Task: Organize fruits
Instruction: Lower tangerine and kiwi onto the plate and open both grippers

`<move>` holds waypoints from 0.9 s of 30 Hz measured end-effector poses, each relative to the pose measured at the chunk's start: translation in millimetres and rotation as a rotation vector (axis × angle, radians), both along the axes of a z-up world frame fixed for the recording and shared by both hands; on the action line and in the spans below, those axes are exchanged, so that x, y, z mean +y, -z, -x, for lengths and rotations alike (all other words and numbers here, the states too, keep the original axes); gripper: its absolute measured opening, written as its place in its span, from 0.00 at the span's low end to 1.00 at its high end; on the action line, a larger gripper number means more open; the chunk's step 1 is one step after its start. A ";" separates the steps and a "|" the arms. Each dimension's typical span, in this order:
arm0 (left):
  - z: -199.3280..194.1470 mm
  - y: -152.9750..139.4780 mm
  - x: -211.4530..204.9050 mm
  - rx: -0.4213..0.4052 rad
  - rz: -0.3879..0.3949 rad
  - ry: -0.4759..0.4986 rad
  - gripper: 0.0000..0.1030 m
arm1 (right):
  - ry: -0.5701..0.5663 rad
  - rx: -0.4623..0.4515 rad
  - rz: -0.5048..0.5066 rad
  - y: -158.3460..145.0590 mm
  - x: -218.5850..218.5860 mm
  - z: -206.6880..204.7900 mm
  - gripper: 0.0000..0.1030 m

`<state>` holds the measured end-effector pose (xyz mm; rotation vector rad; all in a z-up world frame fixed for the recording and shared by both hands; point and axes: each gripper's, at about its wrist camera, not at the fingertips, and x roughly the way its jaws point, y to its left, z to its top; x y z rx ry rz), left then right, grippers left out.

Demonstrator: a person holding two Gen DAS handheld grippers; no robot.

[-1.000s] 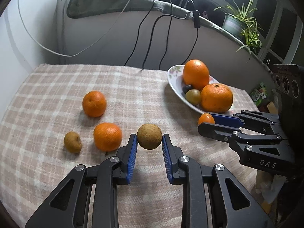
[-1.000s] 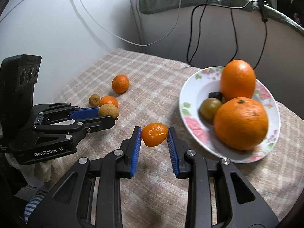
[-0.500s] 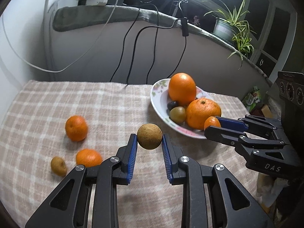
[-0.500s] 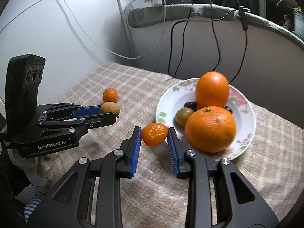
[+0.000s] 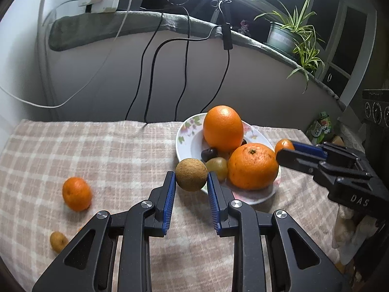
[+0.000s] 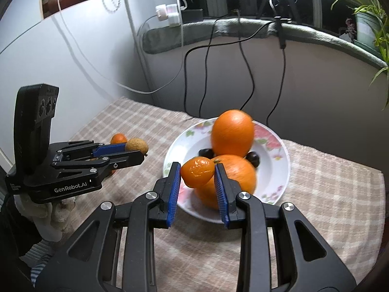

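My left gripper [image 5: 191, 178] is shut on a round brown fruit [image 5: 191, 174], held in the air just left of the flowered plate [image 5: 187, 143]. My right gripper [image 6: 197, 172] is shut on a small tangerine [image 6: 197, 172], held over the plate's near left rim [image 6: 170, 160]. On the plate lie two big oranges [image 5: 223, 128] [image 5: 252, 166], a green-brown fruit [image 5: 217, 166] and dark small fruits [image 5: 209, 154]. Each gripper shows in the other's view: the left gripper [image 6: 135, 150] with the brown fruit [image 6: 136, 145], the right gripper [image 5: 287, 152] with the tangerine [image 5: 283, 145].
On the checked cloth [image 5: 109, 150] lie a tangerine [image 5: 76, 194] and a small brown fruit [image 5: 58, 241] at the left. Black cables [image 5: 150, 73] hang down the wall behind the table. A potted plant [image 5: 291, 34] stands on the ledge at the right.
Both grippers have risen and moved toward the plate with their fruits still held. The loose fruits on the cloth have slid down and left in the left wrist view.
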<state>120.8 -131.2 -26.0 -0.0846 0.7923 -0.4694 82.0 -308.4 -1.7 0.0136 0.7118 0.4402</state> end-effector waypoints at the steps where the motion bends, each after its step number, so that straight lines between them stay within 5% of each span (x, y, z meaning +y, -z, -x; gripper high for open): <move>1: -1.5 0.3 -1.4 0.000 -0.001 0.001 0.24 | 0.009 -0.005 0.001 -1.4 -3.5 -2.2 0.28; 27: -23.2 9.5 -28.1 0.021 -0.032 0.026 0.24 | 0.134 0.070 0.020 29.2 -58.0 -51.4 0.29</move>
